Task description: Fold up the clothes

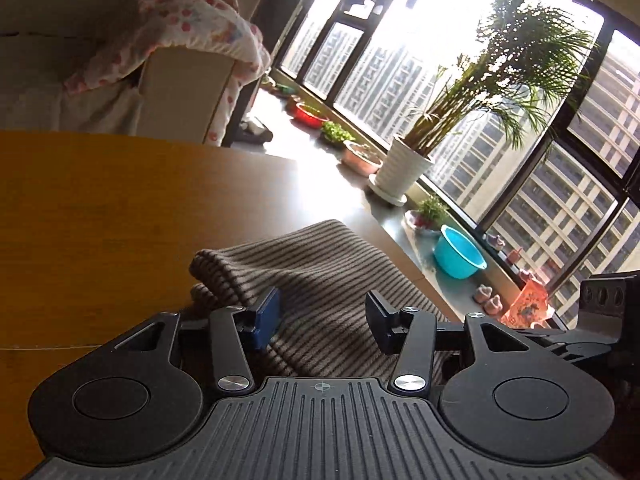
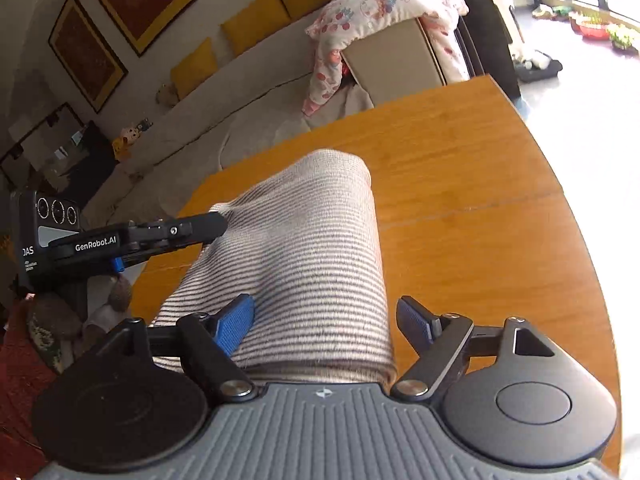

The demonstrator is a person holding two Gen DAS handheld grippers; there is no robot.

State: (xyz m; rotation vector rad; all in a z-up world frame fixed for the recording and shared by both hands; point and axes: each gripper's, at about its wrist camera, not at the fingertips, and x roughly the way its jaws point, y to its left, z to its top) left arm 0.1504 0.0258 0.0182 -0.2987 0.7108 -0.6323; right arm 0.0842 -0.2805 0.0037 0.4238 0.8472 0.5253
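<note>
A brown-and-cream striped knit garment lies folded into a long band on the wooden table. My left gripper hovers over its near part with jaws apart, the cloth lying under the gap and neither pad pressing it. In the right wrist view the same garment runs away across the table. My right gripper straddles its near end with jaws wide; the right pad stands clear of the cloth's edge. The left gripper reaches in from the left, its tip at the garment's left edge.
The table's curved edge drops off at the right. Beyond it are a beige sofa with a floral blanket, and a window sill with a potted palm and a blue basin.
</note>
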